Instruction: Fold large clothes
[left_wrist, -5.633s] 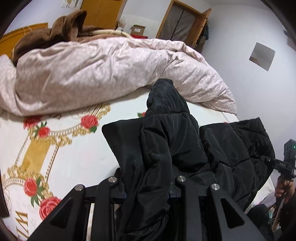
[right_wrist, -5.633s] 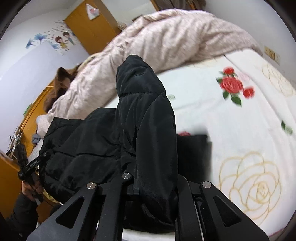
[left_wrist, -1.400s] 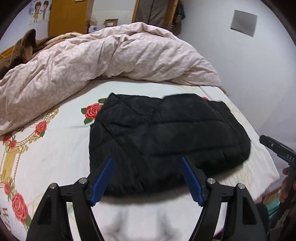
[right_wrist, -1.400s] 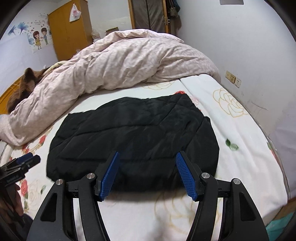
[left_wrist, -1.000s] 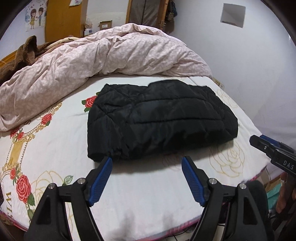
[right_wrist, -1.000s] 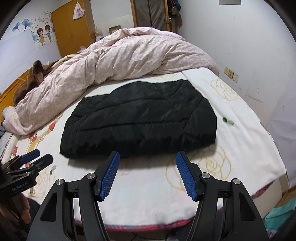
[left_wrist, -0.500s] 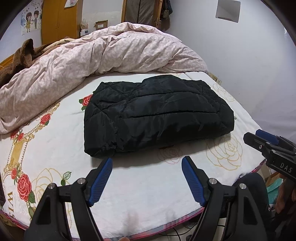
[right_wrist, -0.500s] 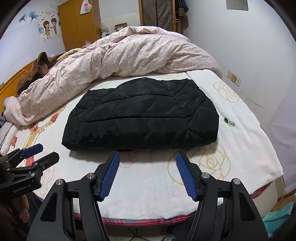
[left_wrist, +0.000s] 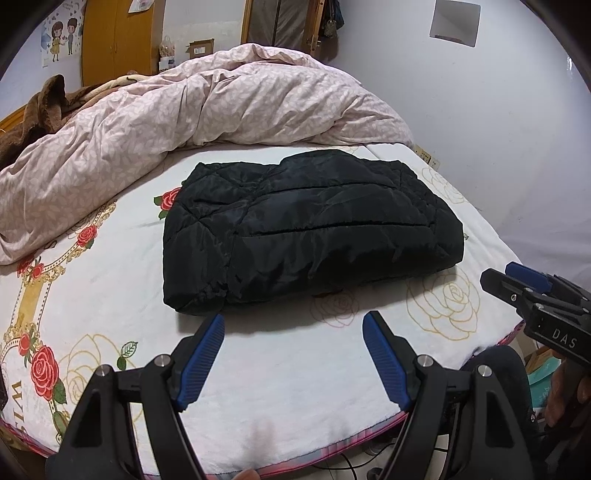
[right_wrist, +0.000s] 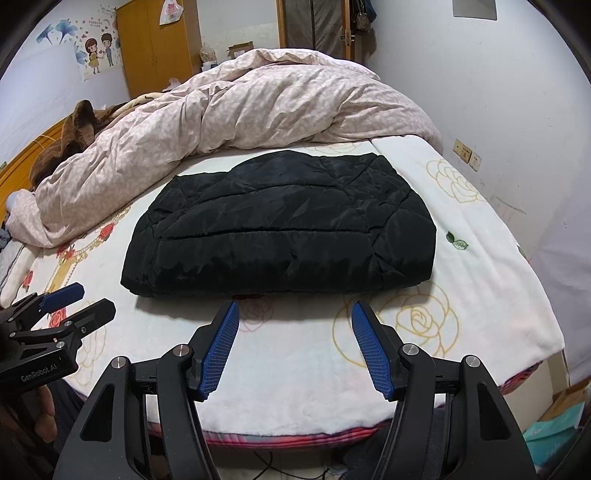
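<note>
A black quilted jacket (left_wrist: 306, 229) lies folded into a flat rectangle on the bed's white rose-print sheet (left_wrist: 295, 376); it also shows in the right wrist view (right_wrist: 280, 229). My left gripper (left_wrist: 293, 325) is open and empty, held back over the bed's near edge, short of the jacket. My right gripper (right_wrist: 293, 312) is open and empty, just short of the jacket's near edge. Each gripper shows at the side of the other's view: the right one (left_wrist: 517, 275), the left one (right_wrist: 86, 299).
A rumpled pink duvet (left_wrist: 207, 107) is heaped along the far side of the bed, with a brown blanket (left_wrist: 40, 107) at its left end. A white wall (right_wrist: 509, 110) with sockets runs along the right. Wooden wardrobes (right_wrist: 159, 44) stand at the back.
Both grippers let go of the jacket, which now lies folded flat, and drew back toward the bed's near edge. Over the last half second they barely moved.
</note>
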